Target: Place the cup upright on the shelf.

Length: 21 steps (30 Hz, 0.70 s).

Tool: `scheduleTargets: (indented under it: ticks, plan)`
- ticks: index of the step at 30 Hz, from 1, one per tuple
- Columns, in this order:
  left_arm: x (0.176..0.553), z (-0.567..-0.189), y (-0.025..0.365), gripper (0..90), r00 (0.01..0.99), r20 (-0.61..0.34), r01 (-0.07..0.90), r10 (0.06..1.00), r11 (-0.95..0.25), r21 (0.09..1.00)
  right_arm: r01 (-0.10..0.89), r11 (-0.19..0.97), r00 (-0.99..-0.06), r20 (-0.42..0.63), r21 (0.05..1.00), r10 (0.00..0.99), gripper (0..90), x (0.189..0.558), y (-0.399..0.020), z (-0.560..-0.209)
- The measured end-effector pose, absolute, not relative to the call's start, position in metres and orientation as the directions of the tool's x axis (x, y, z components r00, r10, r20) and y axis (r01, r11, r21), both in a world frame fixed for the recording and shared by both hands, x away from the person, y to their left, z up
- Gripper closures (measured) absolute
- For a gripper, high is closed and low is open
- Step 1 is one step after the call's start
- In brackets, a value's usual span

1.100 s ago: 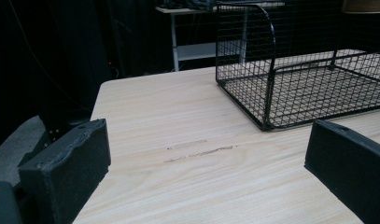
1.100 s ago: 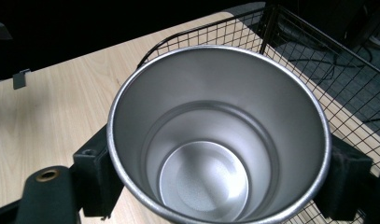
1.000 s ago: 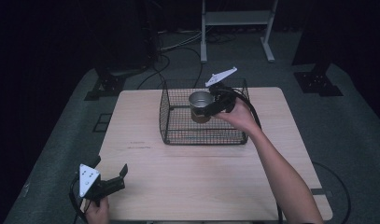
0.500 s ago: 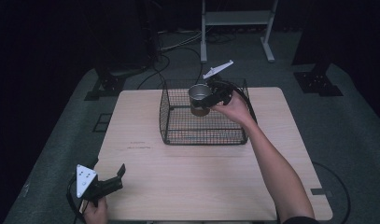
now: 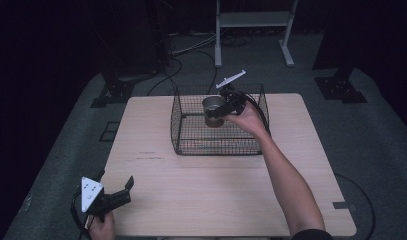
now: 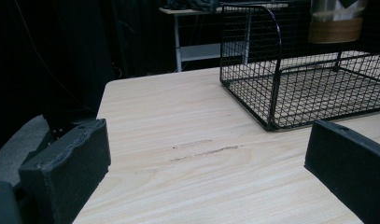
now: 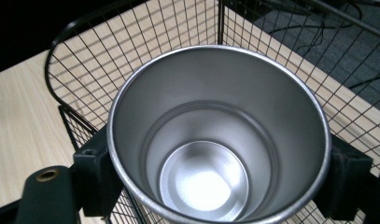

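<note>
high view: my right hand-held gripper (image 5: 225,106) clamps a steel cup (image 5: 213,110) upright inside the black wire basket (image 5: 191,145), lower between its walls than a second ago. my left hand-held gripper (image 5: 122,186) rests wide open, holding nothing, at the near-left corner of the pale wood table (image 5: 216,195). dark room, cables (image 5: 191,50) and a white stand (image 5: 253,20) behind.

Room dark, table (image 5: 216,200) lit from above, soft short shadows. Bright glare inside steel cup (image 7: 204,179). Near jaws slightly soft; high view grainy.
</note>
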<state>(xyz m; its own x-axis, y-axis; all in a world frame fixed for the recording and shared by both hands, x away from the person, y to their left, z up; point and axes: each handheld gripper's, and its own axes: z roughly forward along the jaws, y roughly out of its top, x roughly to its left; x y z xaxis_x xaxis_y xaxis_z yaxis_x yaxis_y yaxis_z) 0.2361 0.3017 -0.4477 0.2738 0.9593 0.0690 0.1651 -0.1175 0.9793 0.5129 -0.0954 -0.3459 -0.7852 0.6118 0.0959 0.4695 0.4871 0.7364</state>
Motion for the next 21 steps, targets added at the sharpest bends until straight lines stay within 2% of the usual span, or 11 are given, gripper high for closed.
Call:
scheduleTargets:
  ticks: [21]
  plan:
    - [0.235, -0.449, 0.302, 0.0, 0.275, 0.072, 0.171, 0.959, -0.123, 0.978, 0.492, 0.506, -0.772, 0.086, 0.709, 0.630, 17.8, 0.529, -0.093, -0.372]
